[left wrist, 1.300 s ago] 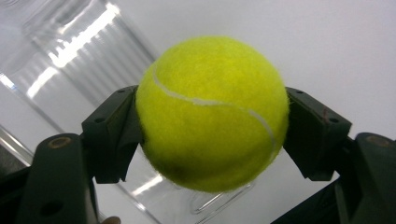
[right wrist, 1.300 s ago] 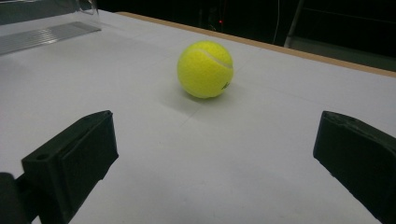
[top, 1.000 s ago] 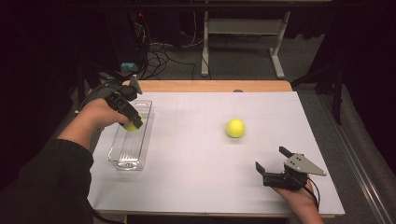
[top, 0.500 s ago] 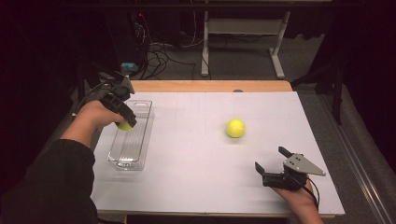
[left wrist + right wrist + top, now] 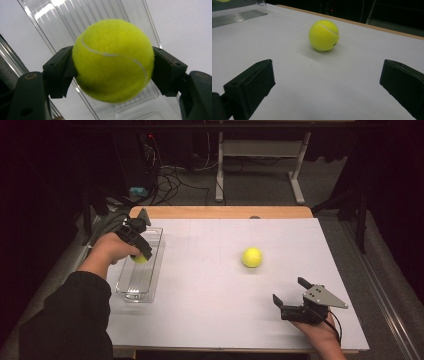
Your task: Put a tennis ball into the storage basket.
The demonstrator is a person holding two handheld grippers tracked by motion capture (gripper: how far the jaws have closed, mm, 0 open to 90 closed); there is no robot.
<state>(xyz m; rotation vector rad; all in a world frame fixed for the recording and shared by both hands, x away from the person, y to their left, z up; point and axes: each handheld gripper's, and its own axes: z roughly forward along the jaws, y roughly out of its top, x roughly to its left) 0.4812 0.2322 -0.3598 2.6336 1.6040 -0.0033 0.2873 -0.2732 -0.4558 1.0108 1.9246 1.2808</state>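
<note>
My left gripper (image 5: 136,245) clamps a tennis ball (image 5: 113,60) above the clear tray (image 5: 131,290). Right gripper (image 5: 295,296) rests open on the desk (image 5: 210,295); second ball (image 5: 252,257) lies near. Risk: release off-centre, ball bounces out over the tray's low wall

Overhead light brightening the white table (image 5: 210,285), surroundings staying dark, glare streaking the clear tray (image 5: 57,15), soft shadow lying under the ball (image 5: 323,35), near jaws blurring
</note>
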